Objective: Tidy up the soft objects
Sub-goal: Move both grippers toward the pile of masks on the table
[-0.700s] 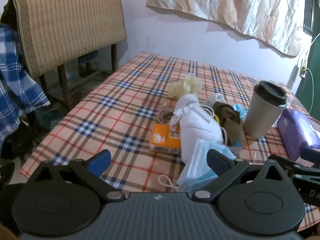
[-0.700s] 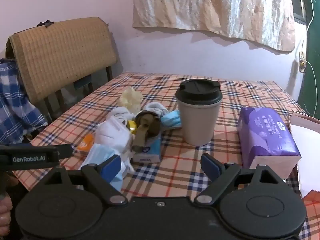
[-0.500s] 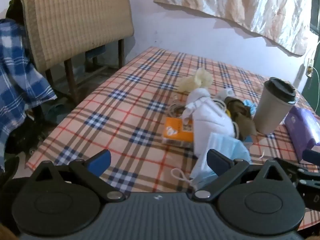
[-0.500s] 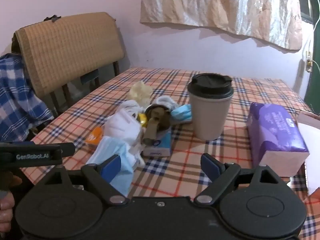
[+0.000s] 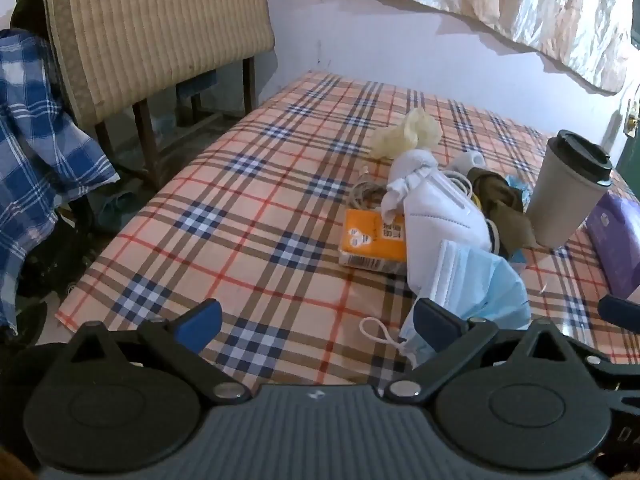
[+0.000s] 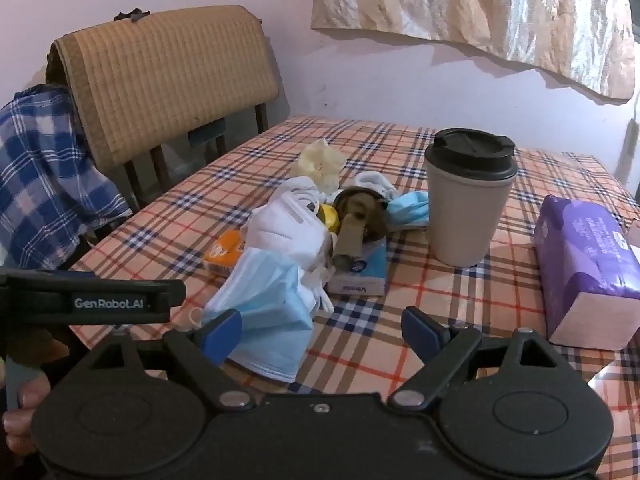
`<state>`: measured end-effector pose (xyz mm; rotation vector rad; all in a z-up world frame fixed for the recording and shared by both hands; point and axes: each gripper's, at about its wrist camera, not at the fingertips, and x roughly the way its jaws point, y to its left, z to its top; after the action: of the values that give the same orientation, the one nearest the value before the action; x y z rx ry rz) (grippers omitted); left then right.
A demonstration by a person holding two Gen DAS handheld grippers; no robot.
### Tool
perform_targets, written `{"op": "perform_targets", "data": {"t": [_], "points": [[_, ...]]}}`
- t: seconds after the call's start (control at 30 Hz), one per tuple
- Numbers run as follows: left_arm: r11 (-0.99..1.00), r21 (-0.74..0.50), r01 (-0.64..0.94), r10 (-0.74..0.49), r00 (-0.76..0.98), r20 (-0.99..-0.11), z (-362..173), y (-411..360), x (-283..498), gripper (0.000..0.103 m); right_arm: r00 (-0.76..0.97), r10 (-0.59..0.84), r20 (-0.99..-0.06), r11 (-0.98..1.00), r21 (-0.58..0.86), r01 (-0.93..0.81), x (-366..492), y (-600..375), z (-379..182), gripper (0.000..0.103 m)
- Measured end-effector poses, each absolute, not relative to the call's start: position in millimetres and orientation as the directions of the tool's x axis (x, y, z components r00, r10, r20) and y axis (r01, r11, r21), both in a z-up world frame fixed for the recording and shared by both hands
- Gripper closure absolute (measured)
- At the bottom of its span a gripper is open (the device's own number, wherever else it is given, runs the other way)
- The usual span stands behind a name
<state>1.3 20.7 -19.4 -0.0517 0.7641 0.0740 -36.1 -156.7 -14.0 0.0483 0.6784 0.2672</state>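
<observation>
Both my left claw and right claw hang spread and empty, blue masks at eleven o'clock, perhaps several stacked.

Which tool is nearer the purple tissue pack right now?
Right. The purple tissue pack lies just beyond the right tool, off its right finger. The left tool sits farther left, past the blue masks, with the pack at its view's right edge.

Both wrist cameras look forward and down from the near counter edge, left beside right, sharing the mask pile and cup.
</observation>
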Motion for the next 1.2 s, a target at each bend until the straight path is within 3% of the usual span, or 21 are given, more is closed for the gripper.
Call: {"op": "perform_targets", "data": {"t": [1.2], "points": [[0.996,-0.020,-0.090,0.046,0.670,-0.741,-35.3,25.9,12.7,0.000,0.707,0.290,-0.646,0.954,0.139,-0.265,-24.0,-140.0,-28.1,0.002]]}}
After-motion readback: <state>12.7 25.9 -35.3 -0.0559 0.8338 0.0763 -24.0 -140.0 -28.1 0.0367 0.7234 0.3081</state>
